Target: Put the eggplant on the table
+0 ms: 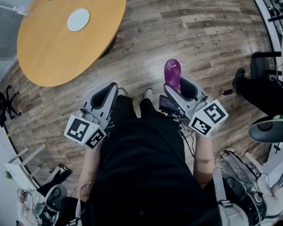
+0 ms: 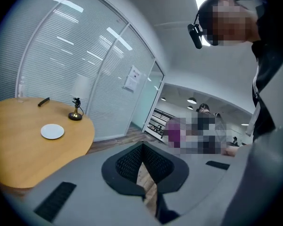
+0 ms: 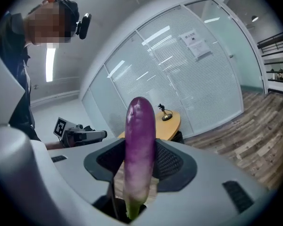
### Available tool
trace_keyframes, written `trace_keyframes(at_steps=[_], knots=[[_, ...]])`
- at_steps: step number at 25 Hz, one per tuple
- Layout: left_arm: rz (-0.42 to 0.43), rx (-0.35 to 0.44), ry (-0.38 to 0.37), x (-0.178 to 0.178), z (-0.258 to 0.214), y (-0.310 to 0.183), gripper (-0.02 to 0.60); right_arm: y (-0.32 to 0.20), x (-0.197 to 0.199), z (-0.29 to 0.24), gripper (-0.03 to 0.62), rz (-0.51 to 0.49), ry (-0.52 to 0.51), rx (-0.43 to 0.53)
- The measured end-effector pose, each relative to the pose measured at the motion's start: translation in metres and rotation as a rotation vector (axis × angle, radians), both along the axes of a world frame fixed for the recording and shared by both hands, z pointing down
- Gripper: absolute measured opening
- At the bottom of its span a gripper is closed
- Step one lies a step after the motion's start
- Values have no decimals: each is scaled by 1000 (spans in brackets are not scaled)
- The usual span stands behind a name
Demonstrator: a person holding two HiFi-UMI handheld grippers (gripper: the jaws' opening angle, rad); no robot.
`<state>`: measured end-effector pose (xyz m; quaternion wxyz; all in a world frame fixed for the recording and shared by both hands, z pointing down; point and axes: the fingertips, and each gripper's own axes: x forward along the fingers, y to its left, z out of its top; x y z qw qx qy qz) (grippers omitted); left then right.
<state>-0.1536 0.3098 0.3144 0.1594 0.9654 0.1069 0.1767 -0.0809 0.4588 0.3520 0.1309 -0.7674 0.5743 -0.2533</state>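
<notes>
Right gripper view: glossy elongated purple eggplant (image 3: pixel 140 145) clamped between mesh-textured jaws.

open wood floor (image 1: pixel 179 36) before the round table (image 1: pixel 47 51), white disc (image 1: pixel 78 19) on top

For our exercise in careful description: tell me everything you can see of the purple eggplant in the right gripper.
The glossy purple eggplant is long and smooth, rounded at its tip, paling to whitish and then green at the stem end. It lies lengthwise between the black ribbed pads of the right gripper, which clamp its lower half, with the tip projecting beyond them. It is above the wood floor, apart from the round wooden table.
</notes>
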Motion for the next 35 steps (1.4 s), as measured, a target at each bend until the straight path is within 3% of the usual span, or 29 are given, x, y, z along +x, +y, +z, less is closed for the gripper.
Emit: trace_keyframes(at_steps=[10, 22, 28, 35], knots=[[-172, -48, 11, -27, 13, -61, 12, -93, -12, 1, 204, -222, 10, -37], [-253, -42, 147, -17, -14, -177, 12, -221, 15, -39, 204, -320, 146, -48], [-289, -46, 150, -35, -8, -234, 12, -288, 6, -40, 204, -347, 153, -42], [-361, -67, 131, -36, -2, -264, 12, -330, 7, -31, 204, -436, 129, -72]])
